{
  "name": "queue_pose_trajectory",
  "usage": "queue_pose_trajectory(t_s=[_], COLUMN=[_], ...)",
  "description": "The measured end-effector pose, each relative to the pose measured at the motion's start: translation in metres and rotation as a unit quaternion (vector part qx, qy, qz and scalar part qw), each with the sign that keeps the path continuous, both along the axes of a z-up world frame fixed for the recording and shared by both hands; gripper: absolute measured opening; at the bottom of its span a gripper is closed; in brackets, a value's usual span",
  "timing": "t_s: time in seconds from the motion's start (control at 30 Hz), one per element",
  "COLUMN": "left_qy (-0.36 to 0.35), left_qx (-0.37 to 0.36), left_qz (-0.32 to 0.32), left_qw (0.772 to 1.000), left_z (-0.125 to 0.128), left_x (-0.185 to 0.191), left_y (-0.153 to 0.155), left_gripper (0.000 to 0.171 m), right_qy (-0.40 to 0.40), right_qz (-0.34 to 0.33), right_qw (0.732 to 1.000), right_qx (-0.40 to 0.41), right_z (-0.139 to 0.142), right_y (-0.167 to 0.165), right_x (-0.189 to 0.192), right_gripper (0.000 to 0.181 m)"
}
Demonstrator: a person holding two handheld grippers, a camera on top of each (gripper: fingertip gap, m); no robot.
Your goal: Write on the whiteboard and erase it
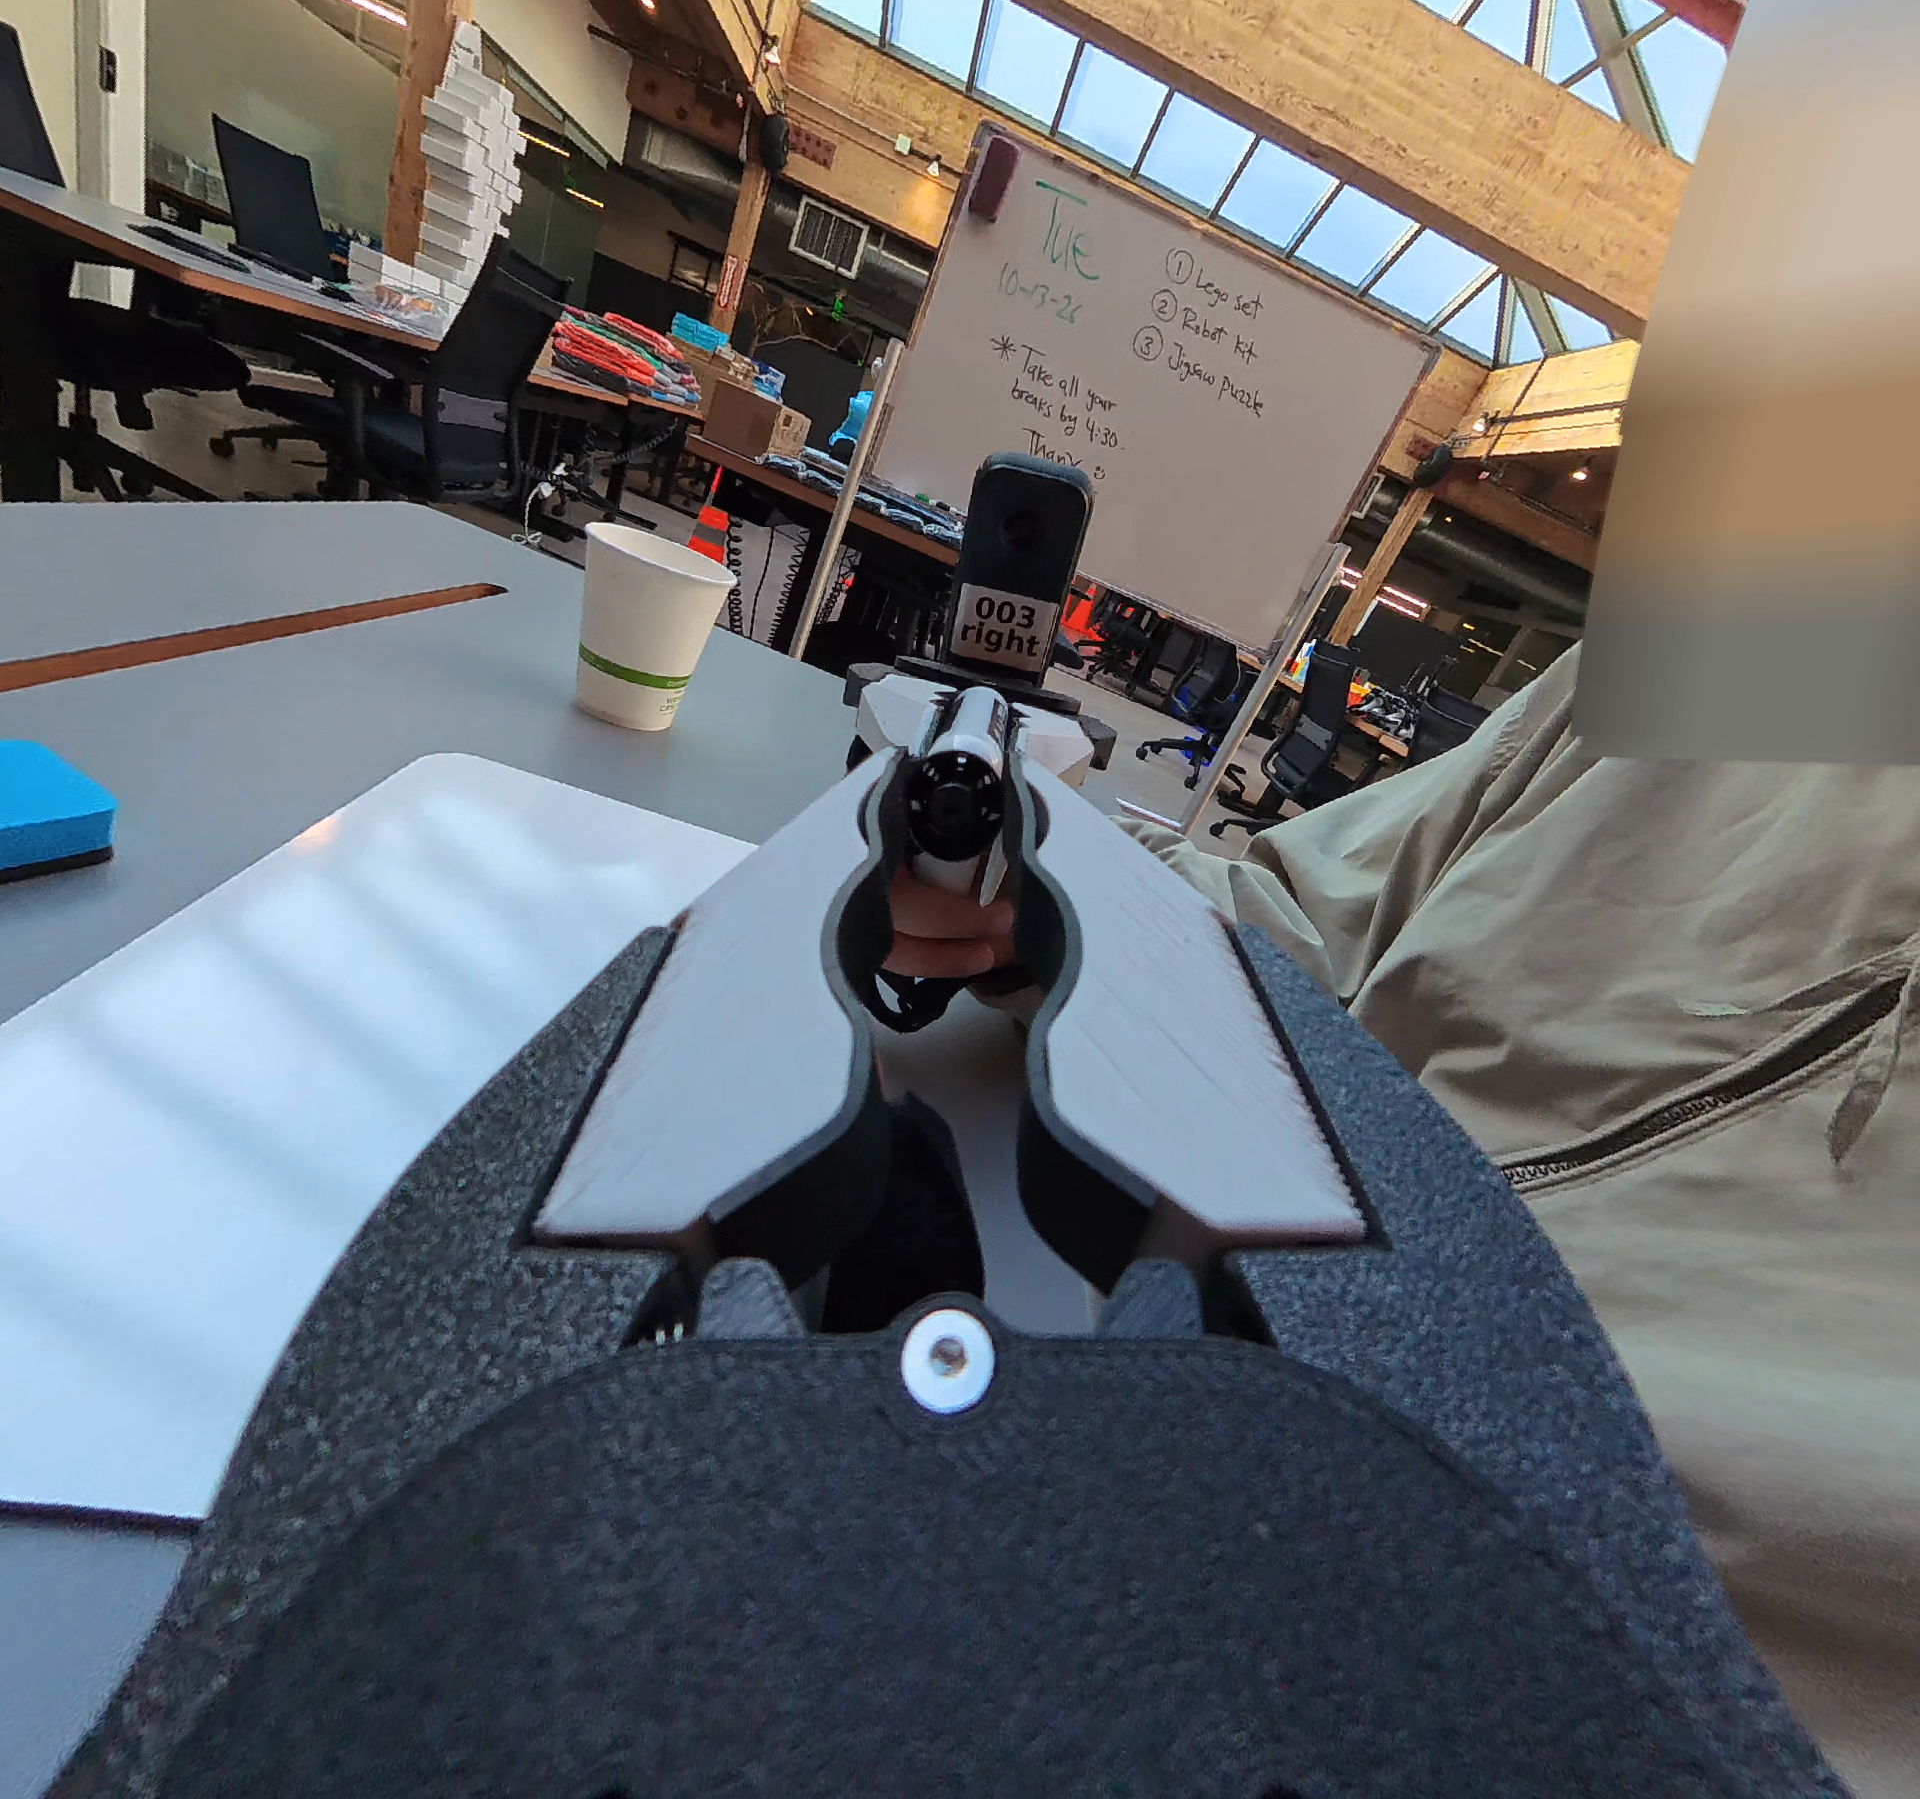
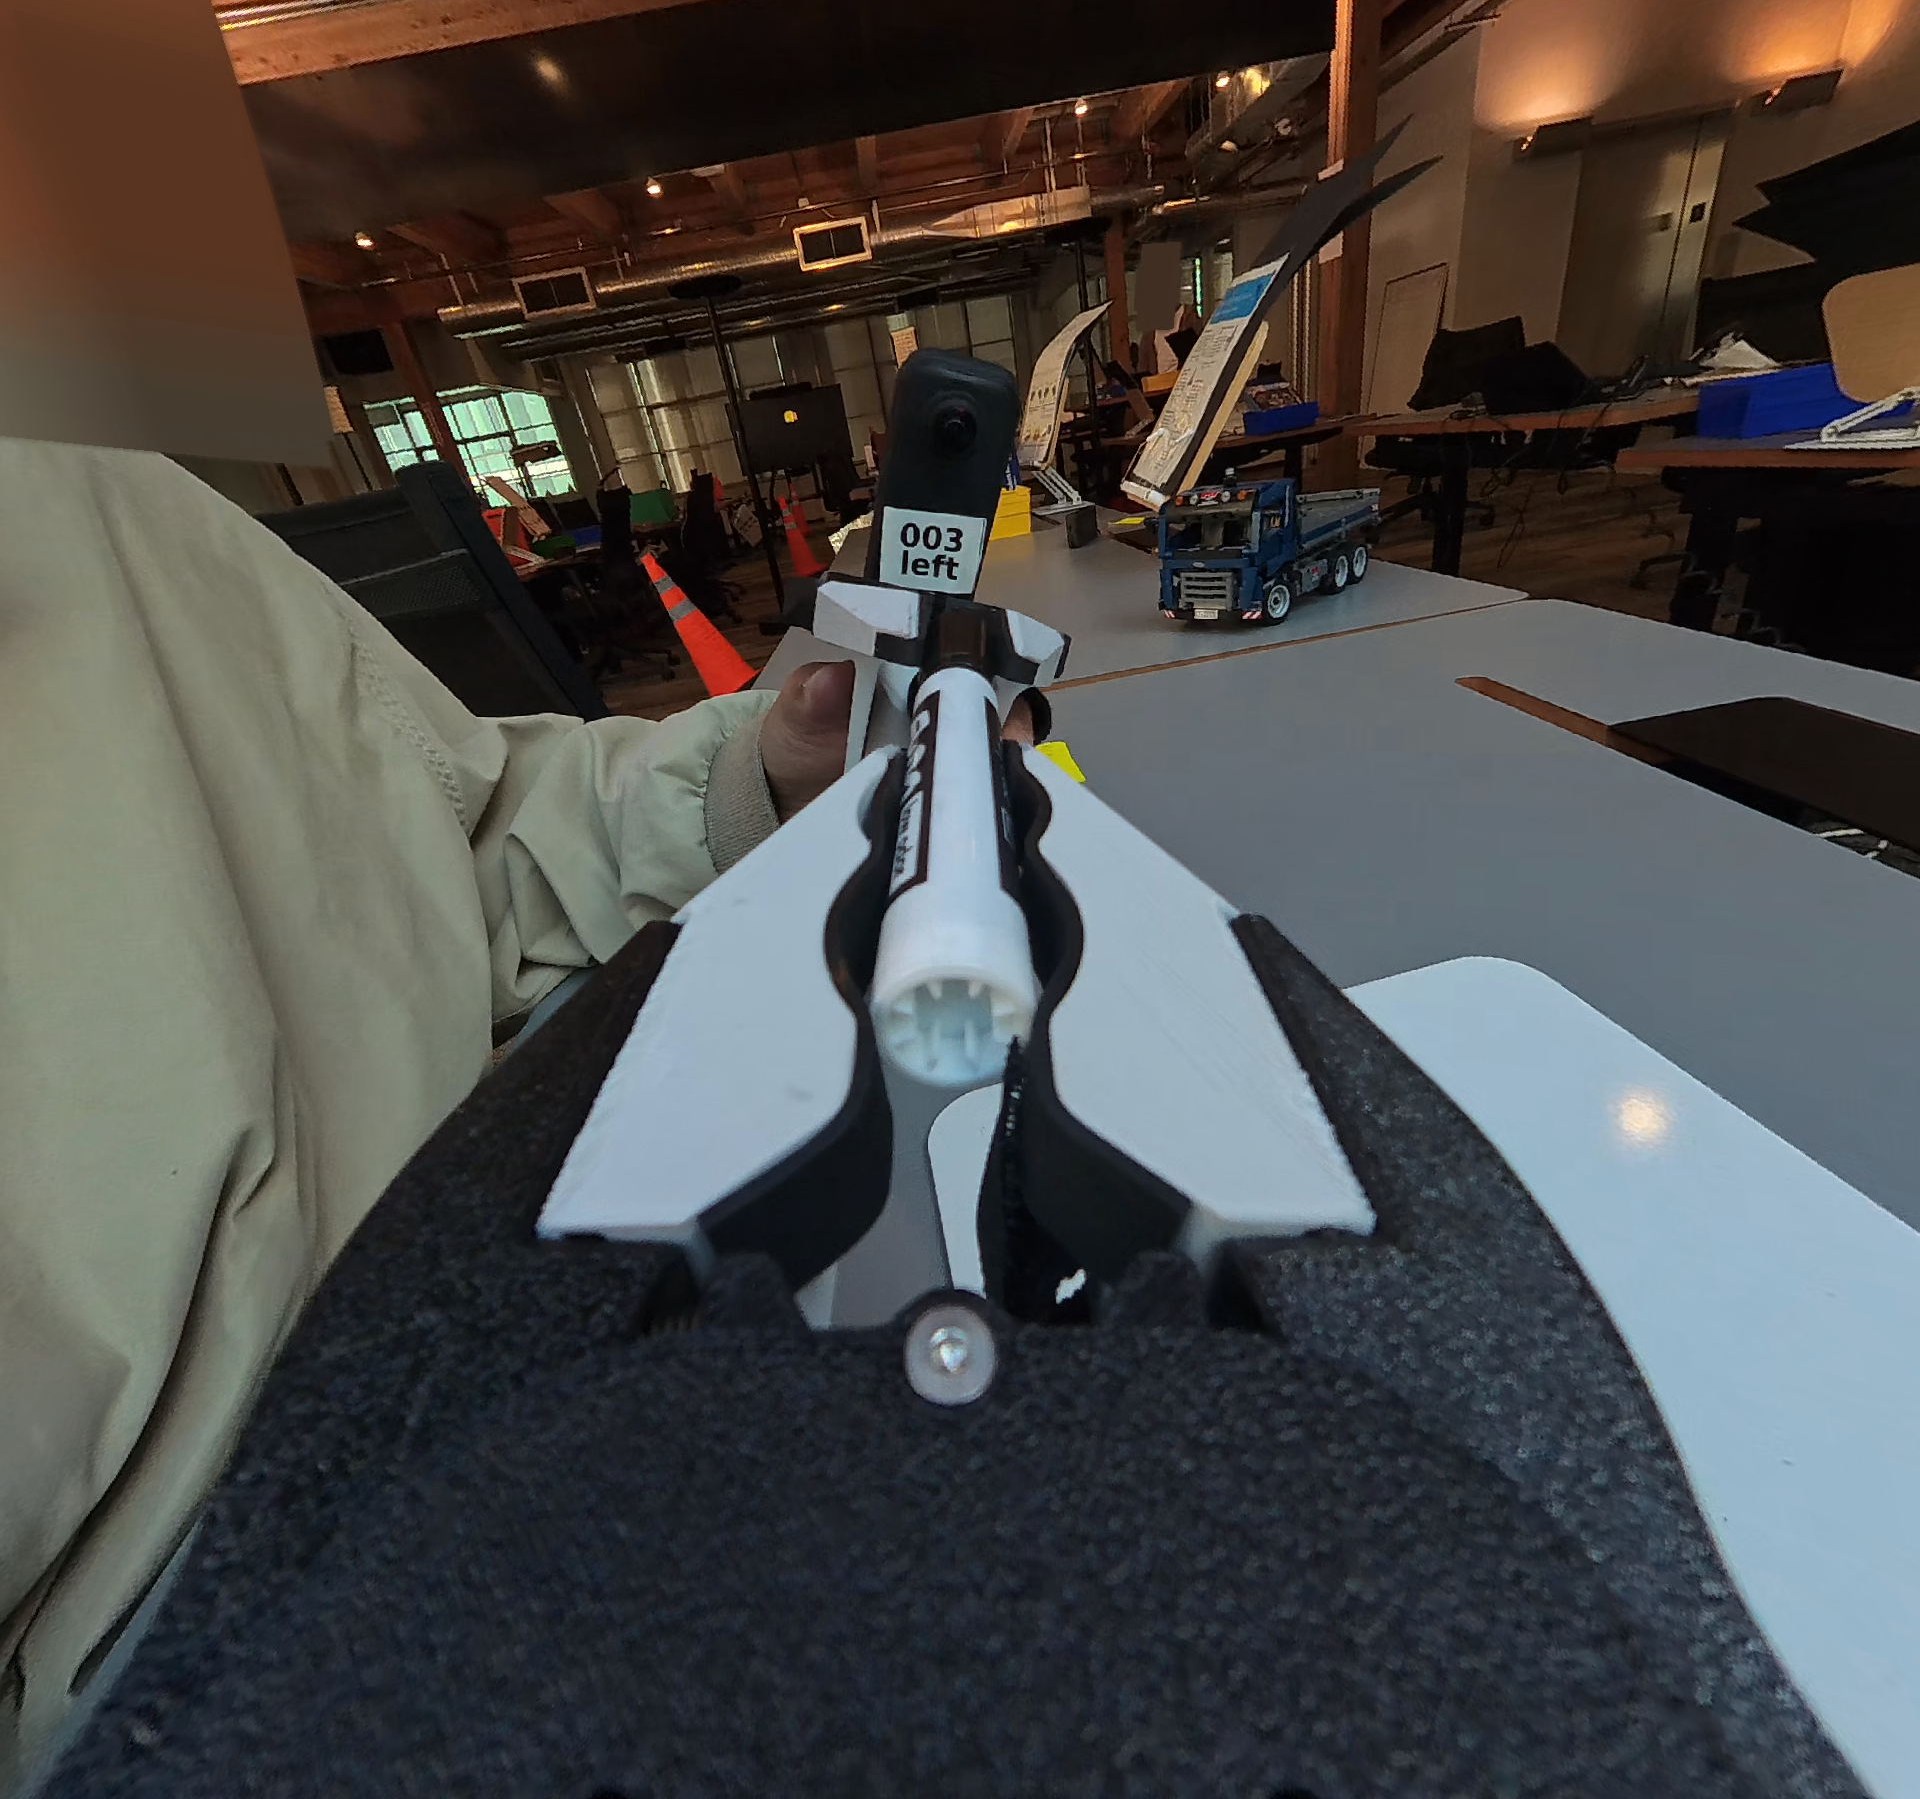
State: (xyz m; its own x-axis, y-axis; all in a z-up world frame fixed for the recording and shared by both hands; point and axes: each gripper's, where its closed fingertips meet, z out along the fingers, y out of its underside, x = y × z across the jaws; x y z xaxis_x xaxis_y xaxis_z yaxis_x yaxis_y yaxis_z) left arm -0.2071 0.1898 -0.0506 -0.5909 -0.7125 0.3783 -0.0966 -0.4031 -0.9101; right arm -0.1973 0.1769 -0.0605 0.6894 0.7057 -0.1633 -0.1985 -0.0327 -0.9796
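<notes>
Both claws are clenched on 1 white marker, each on an opposite end, with the 2 claws facing each other tip to tip.

In the left wrist view, the left claw [image 1: 951,814] grips the marker's [image 1: 961,793] black cap end at frame centre. The right claw [image 1: 977,721] shows just beyond it, carrying a black camera with a white sticker. A hand [image 1: 951,928] is visible through the gap between the fingers.

In the right wrist view, the right claw [image 2: 951,814] grips the marker [image 2: 951,876] along its white barrel; the ribbed butt end points at the lens. The left claw [image 2: 940,643] closes on the far, dark end, and a hand [image 2: 816,731] in a beige sleeve holds that tool at centre left.

Below lies a white board [image 1: 312,1074] on the grey surface [image 1: 312,689]. A paper cup [image 1: 644,637] stands upright at centre left, a blue pad [image 1: 47,804] at the left edge, and a whiteboard [image 1: 1153,378] stands behind. A blue toy truck [image 2: 1262,554] sits on a farther surface at right of centre.
</notes>
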Motion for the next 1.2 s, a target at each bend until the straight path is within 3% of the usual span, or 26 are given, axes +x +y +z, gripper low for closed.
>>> queue_pose_trajectory(t_s=[0.2,0.37,0.6,0.9,1.1,1.2], left_qy=[0.036,0.075,0.092,0.080,0.061,0.046], left_qx=[-0.046,-0.135,-0.194,-0.167,-0.122,-0.079], left_qz=[0.013,0.009,-0.044,-0.015,-0.013,0.026], left_qw=[0.998,0.988,0.976,0.983,0.991,0.995], left_z=[-0.004,-0.008,-0.007,-0.006,-0.006,-0.002], left_x=[0.007,0.013,0.010,0.016,0.012,0.008], left_y=[0.007,0.013,0.009,0.009,0.011,0.029], left_gripper=[0.018,0.016,0.016,0.018,0.018,0.018], right_qy=[-0.011,-0.039,-0.047,-0.041,-0.043,-0.041], right_qz=[-0.032,-0.071,-0.068,-0.078,-0.058,-0.100], right_qw=[0.999,0.997,0.996,0.996,0.997,0.994], right_qx=[-0.001,0.021,0.038,0.034,-0.010,-0.030], right_z=[-0.005,-0.008,-0.007,-0.006,-0.011,-0.008], right_y=[0.006,0.011,0.009,0.012,0.014,0.018], right_x=[0.005,0.009,0.005,0.007,0.008,0.031], right_gripper=[0.016,0.016,0.016,0.017,0.019,0.039])
